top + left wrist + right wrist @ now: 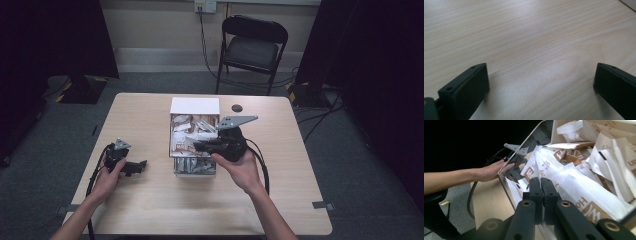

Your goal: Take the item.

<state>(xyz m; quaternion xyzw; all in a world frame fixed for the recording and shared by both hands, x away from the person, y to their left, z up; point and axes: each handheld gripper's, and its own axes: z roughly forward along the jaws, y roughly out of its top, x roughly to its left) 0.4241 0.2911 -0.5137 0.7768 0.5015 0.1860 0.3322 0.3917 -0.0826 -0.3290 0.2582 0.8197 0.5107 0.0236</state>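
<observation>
- Black jaws of the right gripper [540, 185] stand pressed together over the packets [579, 187], apparently pinching the edge of a white-and-brown one; how much paper they hold cannot be told.
- Those packets lie heaped in the clear-walled box [172, 150] at mid-table, in front of a white box [195, 105].
- At the table's left side the left gripper [541, 82] rests low over bare wood, its jaws wide apart and empty.
- Step in hand, as I judge it: picking one packet out of the heap.
- Next move calls for a straight, slow lift, so that neighbouring packets slide off and the pinch holds, then a carry clear of the box wall.
</observation>
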